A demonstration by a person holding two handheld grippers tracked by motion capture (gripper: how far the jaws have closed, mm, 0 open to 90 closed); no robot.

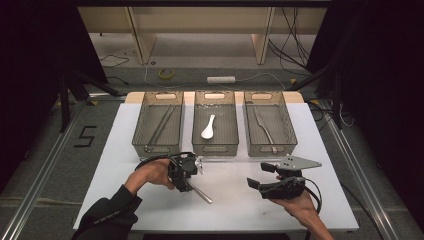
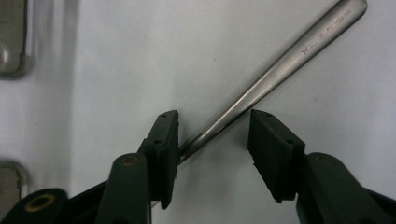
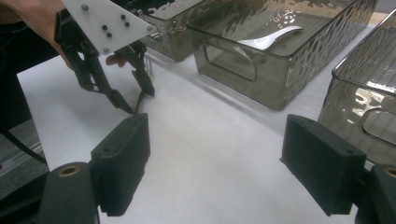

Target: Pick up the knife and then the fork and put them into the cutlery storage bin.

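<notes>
A metal utensil lies on the white table top; its long handle runs slantwise across the left gripper view. My left gripper points down over it, and its jaws straddle the handle with a gap on the right side, so the pads do not press on it. The utensil's head end is hidden under the gripper. My right gripper hovers over the table to the right, open and with nothing between its jaws. The right gripper view also catches the left gripper farther off.
Three clear smoky bins stand in a row behind the grippers. The left bin holds long thin sticks, the middle bin a white spoon, the right bin a metal utensil. Bare white table lies between the grippers.
</notes>
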